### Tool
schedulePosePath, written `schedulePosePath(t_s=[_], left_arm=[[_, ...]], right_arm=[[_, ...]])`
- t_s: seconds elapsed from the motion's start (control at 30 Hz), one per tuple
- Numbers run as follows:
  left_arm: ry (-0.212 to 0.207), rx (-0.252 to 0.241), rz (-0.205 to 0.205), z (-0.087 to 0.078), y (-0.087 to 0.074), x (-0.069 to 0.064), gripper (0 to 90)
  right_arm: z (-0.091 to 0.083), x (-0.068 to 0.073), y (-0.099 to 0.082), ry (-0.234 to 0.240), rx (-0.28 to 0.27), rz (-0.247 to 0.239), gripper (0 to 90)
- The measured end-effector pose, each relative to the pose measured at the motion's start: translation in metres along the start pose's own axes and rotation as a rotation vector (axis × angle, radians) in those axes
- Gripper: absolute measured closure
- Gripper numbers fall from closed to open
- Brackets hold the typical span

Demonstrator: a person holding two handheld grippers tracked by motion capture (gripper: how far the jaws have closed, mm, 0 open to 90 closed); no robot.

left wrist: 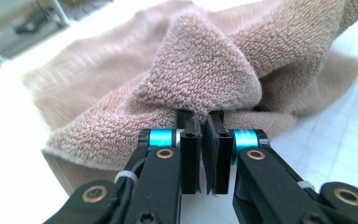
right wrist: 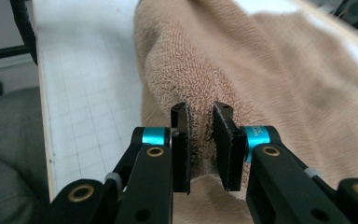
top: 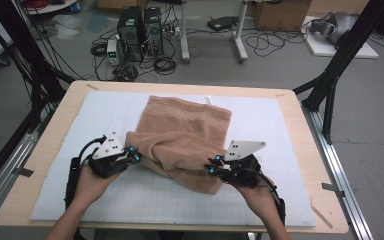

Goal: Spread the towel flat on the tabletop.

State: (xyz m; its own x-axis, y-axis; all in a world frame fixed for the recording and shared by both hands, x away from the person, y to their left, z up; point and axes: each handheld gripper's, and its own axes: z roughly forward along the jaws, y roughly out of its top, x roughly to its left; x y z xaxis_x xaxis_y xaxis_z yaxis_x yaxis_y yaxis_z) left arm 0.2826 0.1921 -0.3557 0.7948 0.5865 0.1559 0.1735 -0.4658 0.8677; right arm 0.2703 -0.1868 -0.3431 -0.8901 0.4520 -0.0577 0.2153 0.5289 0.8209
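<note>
A tan terry towel (top: 180, 132) lies rumpled on the white gridded mat (top: 145, 200). Its far half is flat and its near edge is lifted at two places. At the towel's near left corner my left gripper (top: 134, 153) is shut on a bunched fold. The left gripper view shows its jaws (left wrist: 200, 116) almost together, with the towel (left wrist: 205, 70) pinched at the tips. My right gripper (top: 214, 165) is shut on the near right edge. In the right gripper view a thick fold of towel (right wrist: 270, 70) sits squeezed between the pads of that gripper (right wrist: 201, 109).
The mat covers a wooden table (top: 45, 150), with bare mat to the left, right and near side of the towel. Black frame posts (top: 330, 90) stand at the table's far corners. Computer towers (top: 140, 32) and cables sit on the floor beyond.
</note>
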Motion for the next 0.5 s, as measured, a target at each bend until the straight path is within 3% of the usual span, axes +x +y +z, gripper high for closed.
schedulePosePath(t_s=[0.17,0.27,0.37,0.5], left_arm=[[0.025,-0.066,0.039,-0.029,0.027,0.001,85.7],[0.049,-0.083,0.039,-0.035,0.032,0.007,85.7],[0.056,-0.047,-0.002,-0.022,0.025,0.021,85.6],[0.066,0.037,-0.054,0.014,0.013,0.038,85.6]], right_arm=[[-0.018,-0.002,0.015,-0.02,-0.039,-0.01,78.5],[-0.022,-0.008,0.017,-0.045,-0.042,-0.006,78.6],[-0.017,-0.026,0.012,-0.089,0.008,0.002,78.6],[0.0,-0.067,-0.004,-0.137,0.069,0.109,78.7]])
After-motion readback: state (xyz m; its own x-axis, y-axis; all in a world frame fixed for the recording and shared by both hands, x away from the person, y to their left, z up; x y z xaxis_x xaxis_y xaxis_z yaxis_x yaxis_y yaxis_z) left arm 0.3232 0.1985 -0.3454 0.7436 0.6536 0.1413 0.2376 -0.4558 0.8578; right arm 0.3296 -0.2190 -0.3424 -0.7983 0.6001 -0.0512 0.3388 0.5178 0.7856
